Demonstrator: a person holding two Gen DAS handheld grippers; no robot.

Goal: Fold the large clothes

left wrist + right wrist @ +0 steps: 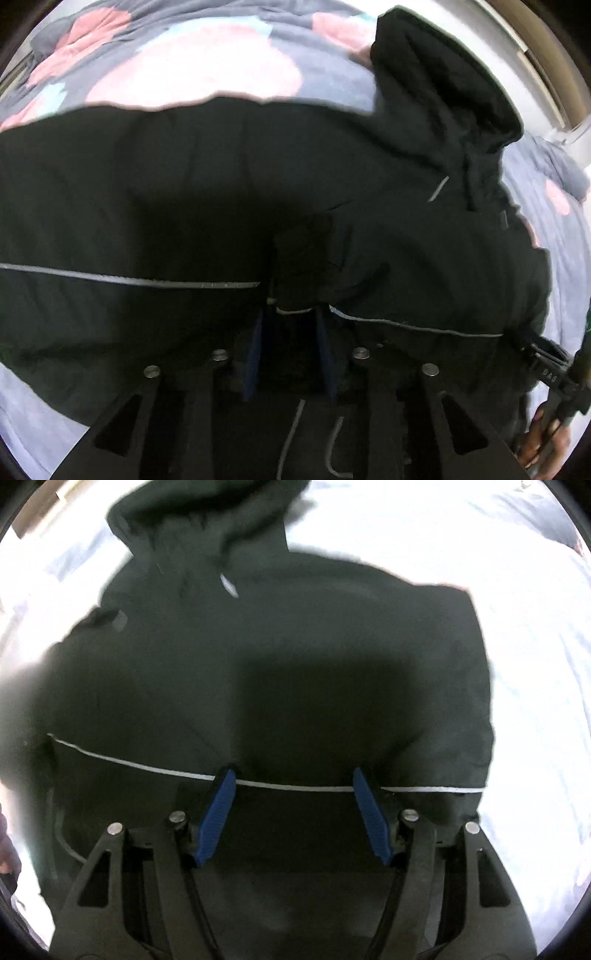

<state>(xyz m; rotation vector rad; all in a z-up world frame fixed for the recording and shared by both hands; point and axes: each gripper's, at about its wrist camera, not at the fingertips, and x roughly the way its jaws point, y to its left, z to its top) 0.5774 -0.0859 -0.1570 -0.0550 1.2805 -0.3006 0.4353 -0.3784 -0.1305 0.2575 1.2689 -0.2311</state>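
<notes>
A black hooded jacket [184, 192] with thin grey reflective piping lies spread on a bed, its hood [443, 74] at the upper right. My left gripper [291, 314] points steeply down, its blue pads close together and pinching a raised fold of the jacket where the piping breaks. In the right wrist view the same jacket [295, 646] fills the frame. My right gripper [293, 775] stands open just over the fabric, its blue pads [218, 812] wide apart, and the piping [295, 787] runs across between them with nothing gripped.
The bed carries a grey duvet [184, 66] with pink and pale blue blotches. A wooden edge [546, 44] runs along the top right. The other gripper [554, 373] and a hand [546, 446] show at the lower right of the left wrist view. Bright sheet [517, 627] lies right of the jacket.
</notes>
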